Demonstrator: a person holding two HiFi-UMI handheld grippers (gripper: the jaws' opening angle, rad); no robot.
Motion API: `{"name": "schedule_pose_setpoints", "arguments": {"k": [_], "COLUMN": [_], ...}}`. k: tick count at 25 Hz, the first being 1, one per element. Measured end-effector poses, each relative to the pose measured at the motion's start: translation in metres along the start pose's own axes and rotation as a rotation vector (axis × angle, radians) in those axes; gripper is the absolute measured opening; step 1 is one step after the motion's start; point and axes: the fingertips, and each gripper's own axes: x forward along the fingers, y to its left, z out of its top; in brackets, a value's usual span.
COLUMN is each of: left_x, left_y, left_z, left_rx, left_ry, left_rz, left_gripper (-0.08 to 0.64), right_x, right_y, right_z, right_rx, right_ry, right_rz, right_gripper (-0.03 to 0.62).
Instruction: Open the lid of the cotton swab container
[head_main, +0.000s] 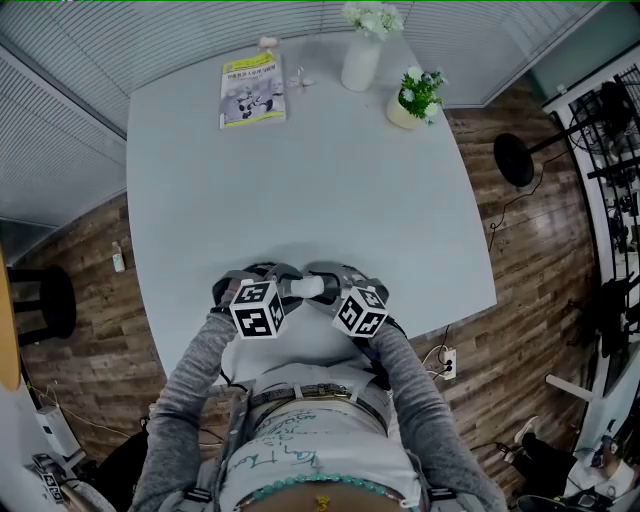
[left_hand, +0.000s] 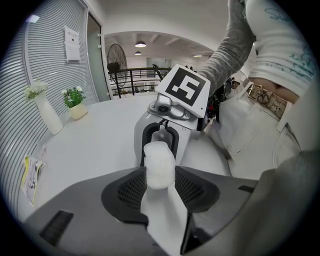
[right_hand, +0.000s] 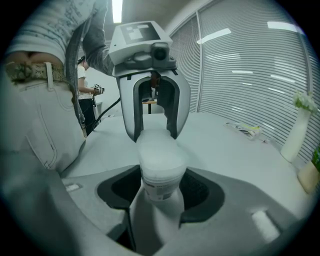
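Head view: cotton swab container (head_main: 308, 288) sits at the 6 o'clock edge of the grey table (head_main: 300, 180), directly in front of the person's torso, lying roughly level between the two tools. Left gripper (head_main: 286, 290) comes in from 9 o'clock of the container, right gripper (head_main: 331, 290) from 3 o'clock; the two face each other nose to nose. Left gripper view: both jaws clenched on a frosted white end of the container (left_hand: 159, 166), pads pressing on either side, with the opposing gripper and its marker cube just behind, at 12 o'clock. Right gripper view: jaws clamped on the wider end of the container (right_hand: 160, 172), which carries a printed label band; the text is too small to read. The other gripper stands just beyond it at 12 o'clock. The container is thus grasped at both ends at once. The seam between lid and body cannot be made out in any view, so I cannot say whether the lid is seated or parted. Elsewhere on the table, well apart from the work: a book (head_main: 251, 90) at 11 o'clock, a white vase (head_main: 361, 62) with flowers at 12 o'clock, and a small potted plant (head_main: 413, 100) at 1 o'clock.
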Motion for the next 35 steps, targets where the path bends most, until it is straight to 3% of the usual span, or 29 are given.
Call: {"name": "schedule_pose_setpoints", "arguments": {"k": [3,7,13,22,29,35], "left_x": [0.000,-0.004,-0.007,-0.006,-0.017,-0.023], "left_y": [-0.001,-0.001,0.000,0.001,0.007,0.011], "left_z": [0.001,0.005,0.003,0.002,0.010,0.013], "left_rx": [-0.017,-0.133,-0.126,-0.069,-0.012,-0.016], "left_ry": [-0.013,-0.069,-0.091,-0.106,-0.148,-0.171], "left_rz": [-0.020,-0.084,-0.094,-0.001,0.122,0.155], "left_gripper": [0.170,0.170,0.175,0.179,0.196,0.195], "right_x": [0.000,-0.001,0.000,0.001,0.003,0.003], "right_y": [0.001,0.002,0.003,0.001,0.002,0.001], "right_z": [-0.001,-0.002,0.000,0.000,-0.002,-0.002], "right_rx": [-0.006,-0.023,-0.015,-0.017,-0.021,-0.021], "right_ry": [0.001,0.010,0.007,0.005,0.014,0.017], "right_rz": [0.001,0.007,0.009,0.008,0.007,0.005], "right_gripper": [0.238,0.238,0.238,0.238,0.238,0.237]}}
